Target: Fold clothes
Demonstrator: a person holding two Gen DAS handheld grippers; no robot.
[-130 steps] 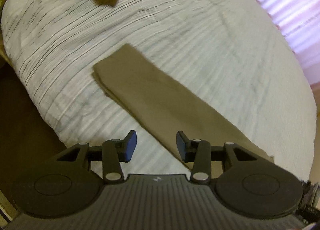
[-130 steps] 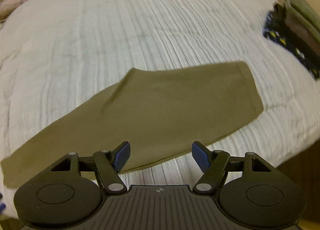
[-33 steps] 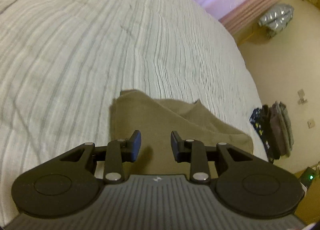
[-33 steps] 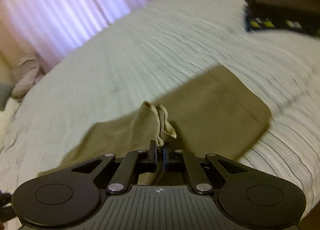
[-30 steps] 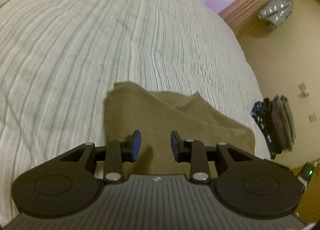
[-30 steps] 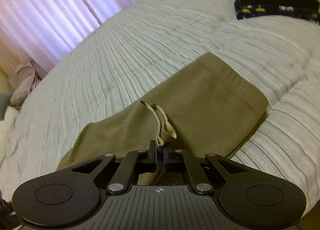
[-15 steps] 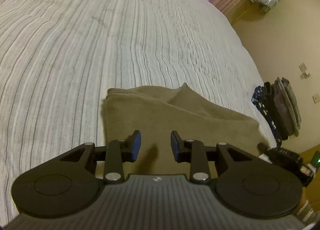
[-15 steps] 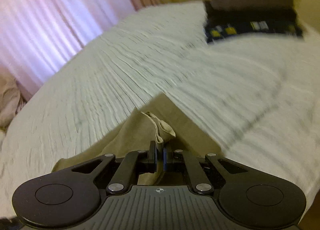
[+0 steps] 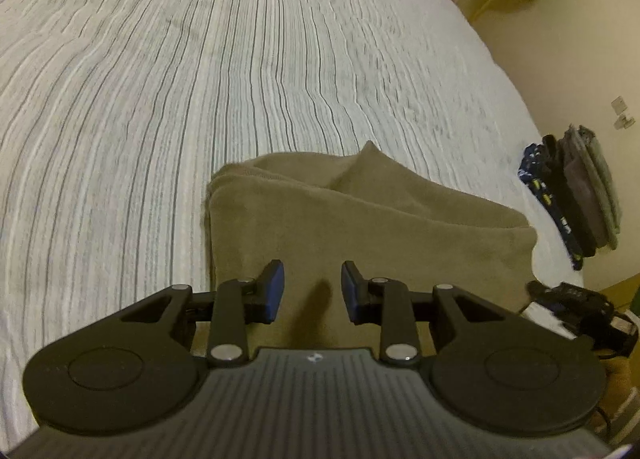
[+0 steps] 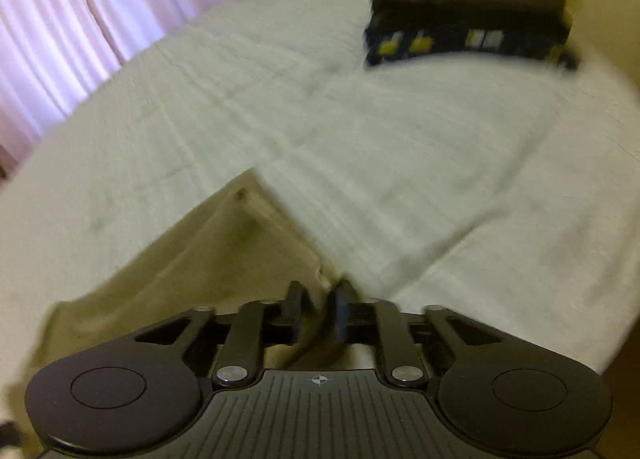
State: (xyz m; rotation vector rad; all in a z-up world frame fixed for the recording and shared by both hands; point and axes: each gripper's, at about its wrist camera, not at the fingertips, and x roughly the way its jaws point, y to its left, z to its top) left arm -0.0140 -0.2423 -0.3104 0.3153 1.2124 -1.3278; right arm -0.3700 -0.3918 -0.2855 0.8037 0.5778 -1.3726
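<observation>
Left gripper (image 9: 312,291) part-open, empty, over olive garment (image 9: 360,219) on bed (image 9: 160,99). Right gripper (image 10: 318,309) (blurry) near-closed; grip on cloth unclear, prob. releasing fold.

We count: one folded olive-brown cloth garment (image 9: 360,215) | one stack of folded clothes (image 9: 576,195) | one striped white bedspread (image 9: 200,59) | two black grippers

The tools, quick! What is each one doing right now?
Left tool: open, holding nothing, above the olive cloth.
Right tool: jaws a small gap apart; the blur hides whether it grips the cloth.
</observation>
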